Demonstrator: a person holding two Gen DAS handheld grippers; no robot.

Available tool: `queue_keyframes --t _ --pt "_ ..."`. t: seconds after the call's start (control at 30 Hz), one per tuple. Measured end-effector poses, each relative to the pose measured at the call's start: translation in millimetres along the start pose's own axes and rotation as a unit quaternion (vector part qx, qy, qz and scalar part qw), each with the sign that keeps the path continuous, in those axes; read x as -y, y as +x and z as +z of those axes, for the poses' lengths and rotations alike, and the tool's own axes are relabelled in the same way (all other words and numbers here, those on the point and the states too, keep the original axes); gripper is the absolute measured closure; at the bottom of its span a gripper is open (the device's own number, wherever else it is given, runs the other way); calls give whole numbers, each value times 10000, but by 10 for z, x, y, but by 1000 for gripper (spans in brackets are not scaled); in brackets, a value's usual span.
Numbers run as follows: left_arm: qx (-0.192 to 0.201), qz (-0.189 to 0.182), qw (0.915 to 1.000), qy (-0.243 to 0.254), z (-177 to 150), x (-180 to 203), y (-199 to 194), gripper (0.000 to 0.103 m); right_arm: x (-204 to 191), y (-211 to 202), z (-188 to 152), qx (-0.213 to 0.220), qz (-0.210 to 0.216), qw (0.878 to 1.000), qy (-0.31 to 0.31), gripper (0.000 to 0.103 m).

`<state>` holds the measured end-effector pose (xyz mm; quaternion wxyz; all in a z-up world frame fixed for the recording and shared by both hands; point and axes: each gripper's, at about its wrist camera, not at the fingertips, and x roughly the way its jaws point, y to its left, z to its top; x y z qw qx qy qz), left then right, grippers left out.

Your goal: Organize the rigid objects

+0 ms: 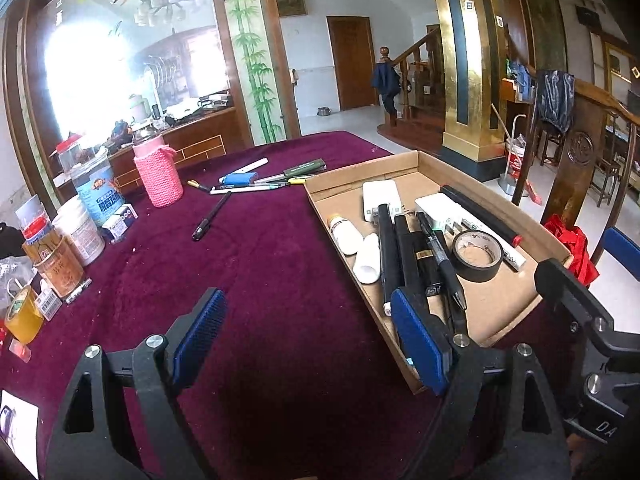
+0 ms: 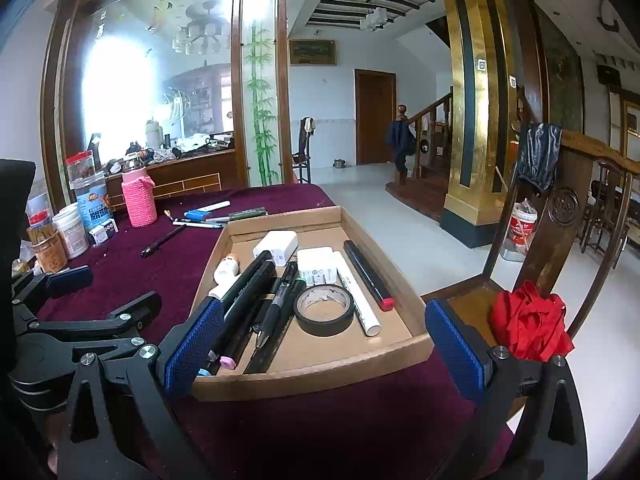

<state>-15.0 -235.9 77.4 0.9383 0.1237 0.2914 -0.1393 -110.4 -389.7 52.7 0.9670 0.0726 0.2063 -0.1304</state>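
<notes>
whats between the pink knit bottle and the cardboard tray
A lone black pen lies on the maroon cloth between pink bottle and tray; clearest in left wrist view.

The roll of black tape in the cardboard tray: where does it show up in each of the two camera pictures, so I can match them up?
Left wrist view: the black tape roll lies right of centre, toward the tray's near right end, beside the pens.
Right wrist view: the black tape roll sits near the middle, just left of the white marker.
Shared landmark: the pink knitted bottle cover stands at the table's far left in both.
</notes>
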Motion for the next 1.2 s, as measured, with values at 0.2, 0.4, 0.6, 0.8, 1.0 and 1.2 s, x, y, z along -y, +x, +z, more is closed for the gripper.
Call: queue_keyframes --t 0.2,0.4,0.6,0.8,1.0,1.2 --pt "11 37 10000 48 5 13 -18 18 3 7 2 8 27 10000 35 4" --pt "63 50 9999 88 10 20 -48 18 9 13 -2 8 39 10000 16 4" --pt "66 70 9999 110 10 28 -44 18 10 13 0 10 47 10000 20 4" --pt "74 93 9999 125 9 26 -44 18 10 14 2 11 47 10000 16 4" --pt "6 181 9997 150 22 23 -47 18 7 10 1 31 47 10000 15 4" --pt "23 240 9997 56 16 -39 -77 18 31 -24 6 94 61 9999 75 4"
